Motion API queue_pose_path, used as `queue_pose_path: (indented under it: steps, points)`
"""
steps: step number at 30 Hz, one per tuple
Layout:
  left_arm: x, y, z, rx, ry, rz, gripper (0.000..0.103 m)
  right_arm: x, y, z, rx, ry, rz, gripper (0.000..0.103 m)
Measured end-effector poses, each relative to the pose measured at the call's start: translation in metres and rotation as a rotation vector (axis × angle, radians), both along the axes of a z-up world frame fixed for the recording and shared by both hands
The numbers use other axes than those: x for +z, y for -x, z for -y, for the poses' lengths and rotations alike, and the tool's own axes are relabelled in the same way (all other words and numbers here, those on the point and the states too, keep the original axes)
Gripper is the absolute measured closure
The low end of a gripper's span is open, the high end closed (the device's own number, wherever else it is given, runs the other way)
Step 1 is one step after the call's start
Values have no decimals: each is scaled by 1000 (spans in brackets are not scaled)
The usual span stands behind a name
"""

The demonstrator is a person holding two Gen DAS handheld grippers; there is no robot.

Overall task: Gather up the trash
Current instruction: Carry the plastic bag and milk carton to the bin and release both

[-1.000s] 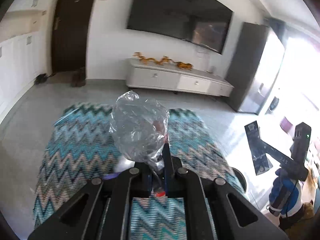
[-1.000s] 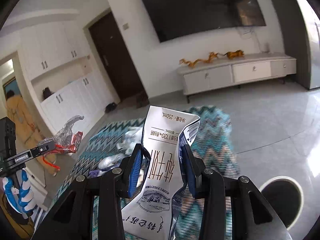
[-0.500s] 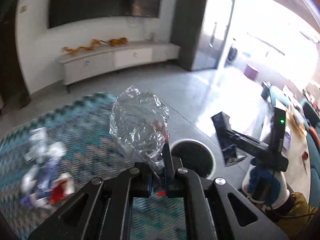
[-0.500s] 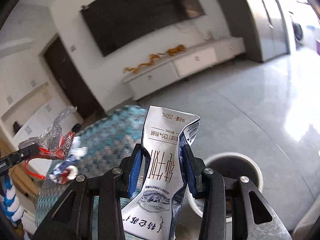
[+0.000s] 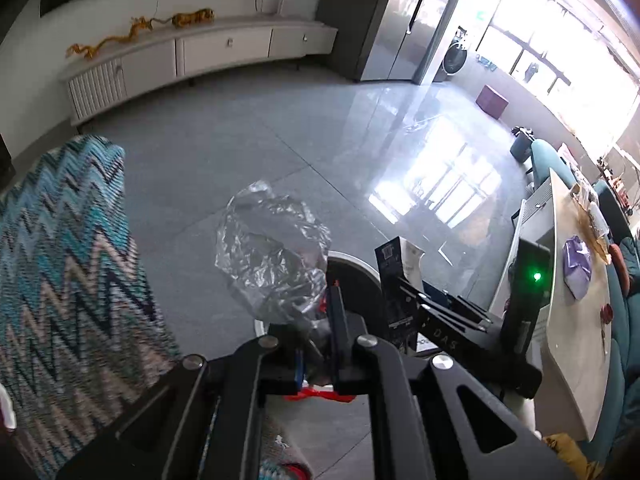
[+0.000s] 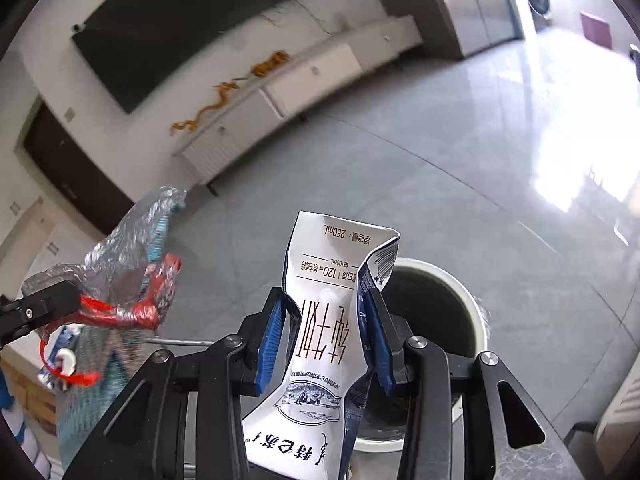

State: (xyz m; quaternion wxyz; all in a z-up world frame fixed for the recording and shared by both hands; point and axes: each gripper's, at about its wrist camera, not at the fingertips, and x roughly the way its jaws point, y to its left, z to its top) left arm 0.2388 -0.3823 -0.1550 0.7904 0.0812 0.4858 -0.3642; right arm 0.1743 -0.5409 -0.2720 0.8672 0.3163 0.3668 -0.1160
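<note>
Trash: two pieces, both held up off the floor over the bin, one in each claw.
Clear wrapper [image 5: 272,256]: crumpled, see-through plastic with a red strip at its lower end, sticking up out of the left gripper [image 5: 320,344]; it hangs above the grey floor [image 5: 224,152], just beside the bin's near rim.
Left gripper: fingers pinched nearly together, clamped on the wrapper's gathered bottom (red plastic pokes out below the pads).
Milk carton [image 6: 328,340]: flattened and creased, white front with brown printing, dark blue side, its print upside down from the right wrist view; it stands between the blue pads [image 6: 270,344] of the right gripper [image 6: 326,338].
Right gripper: fingers part-way closed, squeezing the carton from both sides.
Bin [image 6: 460,300]: round, white rim, dark inside, standing on the floor; seen from the right wrist it sits directly behind and below the carton, partly hidden by it.
Rug [image 5: 60,272]: blue, white and dark zigzag weave, lying left of the bin; its far corner ends short of the cabinet.
Cabinet [image 5: 208,48]: long, low, white, against the far wall (an orange ornament lies on top).
Table [image 5: 576,320]: pale top at the right edge, with small items on it, too small to name.
</note>
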Motion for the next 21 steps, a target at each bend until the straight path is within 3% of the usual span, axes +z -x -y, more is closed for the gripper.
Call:
queue_pose_path:
  steps: [6,7,10,15,21]
  points:
    - [-24,-11,14,8,26,-109,91,-25,-10,6,-21,1,-69,61]
    - [-26,-12,15,10,27,-119,85,-26,-11,6,-20,3,-70,58]
    - [-27,-16,13,25,48,-145,50,-26,-5,2,-24,9,-76,52]
    - [-21,-17,0,26,88,-161,48,-17,11,-4,-39,15,-68,49]
    - [6,-7,-24,39,102,-96,48,13,33,-12,-67,45,-28,46]
